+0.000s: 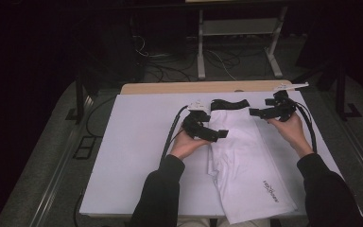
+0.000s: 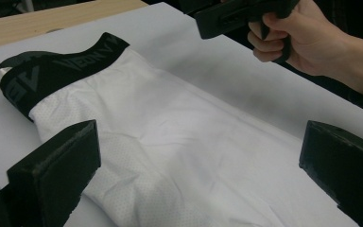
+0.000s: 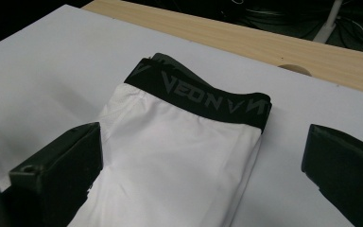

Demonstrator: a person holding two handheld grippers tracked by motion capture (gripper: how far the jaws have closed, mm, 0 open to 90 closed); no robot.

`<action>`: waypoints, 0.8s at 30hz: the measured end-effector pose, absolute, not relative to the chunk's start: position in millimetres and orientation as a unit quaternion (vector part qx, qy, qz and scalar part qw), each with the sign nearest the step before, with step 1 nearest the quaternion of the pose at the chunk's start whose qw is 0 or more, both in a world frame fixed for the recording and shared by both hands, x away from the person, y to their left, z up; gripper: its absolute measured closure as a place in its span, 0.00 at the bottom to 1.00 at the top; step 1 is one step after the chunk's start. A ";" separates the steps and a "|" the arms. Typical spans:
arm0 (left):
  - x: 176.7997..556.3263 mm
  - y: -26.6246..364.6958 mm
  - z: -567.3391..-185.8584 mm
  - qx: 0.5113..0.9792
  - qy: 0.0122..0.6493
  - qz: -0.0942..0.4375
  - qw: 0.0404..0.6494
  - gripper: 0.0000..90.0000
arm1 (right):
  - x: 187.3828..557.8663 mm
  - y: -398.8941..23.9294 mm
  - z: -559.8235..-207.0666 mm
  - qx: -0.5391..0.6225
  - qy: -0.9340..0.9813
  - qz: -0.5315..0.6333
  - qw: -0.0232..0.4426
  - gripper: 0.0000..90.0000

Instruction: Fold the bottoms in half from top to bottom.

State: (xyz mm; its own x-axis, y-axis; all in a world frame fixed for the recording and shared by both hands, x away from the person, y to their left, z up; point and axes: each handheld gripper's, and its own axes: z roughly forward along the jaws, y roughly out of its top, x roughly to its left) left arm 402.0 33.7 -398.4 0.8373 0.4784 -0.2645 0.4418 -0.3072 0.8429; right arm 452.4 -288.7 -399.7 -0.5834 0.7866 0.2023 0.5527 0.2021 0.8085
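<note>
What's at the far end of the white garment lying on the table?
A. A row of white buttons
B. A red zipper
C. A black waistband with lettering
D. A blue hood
C: the white garment ends at its far side in a black waistband printed with grey letters, seen in both gripper views and, from above, on the white table.

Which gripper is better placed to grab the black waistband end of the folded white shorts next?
Right, probably. The right gripper hovers open beside the black waistband, which lies straight ahead between its fingers. The left gripper sits open lower, over the middle of the white shorts.
</note>
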 end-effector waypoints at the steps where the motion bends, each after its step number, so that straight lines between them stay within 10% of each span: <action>1: 403.6 34.0 -398.4 0.808 0.286 0.018 0.515 0.00 | 452.2 -289.5 -399.1 0.437 0.765 0.455 0.129 0.00; 24: 440.9 42.0 -408.7 0.801 0.324 0.015 0.503 0.00 | 452.9 -293.7 -406.3 0.444 0.767 0.449 0.110 0.00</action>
